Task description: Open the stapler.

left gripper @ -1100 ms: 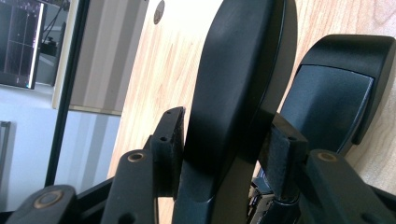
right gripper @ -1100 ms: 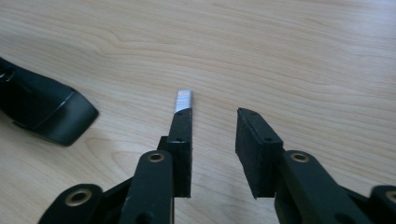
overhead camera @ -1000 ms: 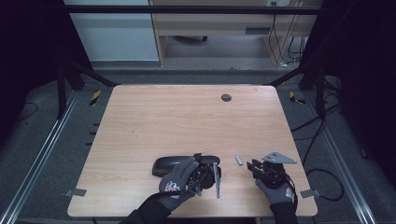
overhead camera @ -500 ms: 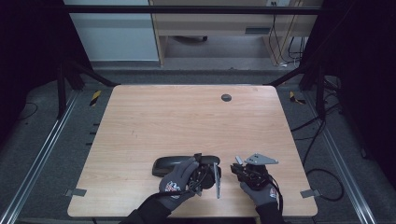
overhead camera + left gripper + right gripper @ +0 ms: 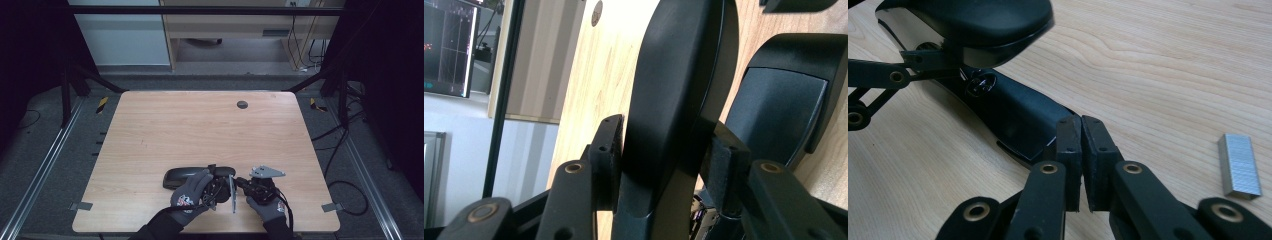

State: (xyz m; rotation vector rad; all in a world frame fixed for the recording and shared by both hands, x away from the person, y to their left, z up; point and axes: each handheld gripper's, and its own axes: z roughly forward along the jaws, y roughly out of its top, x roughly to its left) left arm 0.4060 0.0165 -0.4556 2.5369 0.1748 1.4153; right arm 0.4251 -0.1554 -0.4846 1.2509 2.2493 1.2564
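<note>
Looking down from the high view: black stapler (image 5: 181,176) lying near the front edge of the counter (image 5: 200,125), swung open, well apart from the small round hole (image 5: 242,104) at the far side. Gloved left hand (image 5: 189,192) wrapped round the left gripper (image 5: 220,187) at the stapler's right end. Gloved right hand (image 5: 267,202) just beside it, bearing the right gripper (image 5: 241,182) with its grey plate (image 5: 267,172) on top, jaws pointing toward the stapler.

Moving to the left gripper view: jaws pinching the stapler's rounded black top arm from both sides, pads pressed flat against it, the arm standing up between them. Behind that, at the right, a second black part (image 5: 779,110) of the stapler with a dull grey face, lying on the wood.

Turning to the right gripper view: jaws pressed together, having just been closing, pads meeting with nothing seen between them. Tips right at the near end of the stapler's lower black body. Top arm lifted clear above at upper left, gripped by the left gripper's black links. Strip of staples (image 5: 1240,165) lying flat on the bare wood at the right, near the jaws yet apart from them and from the stapler.
</note>
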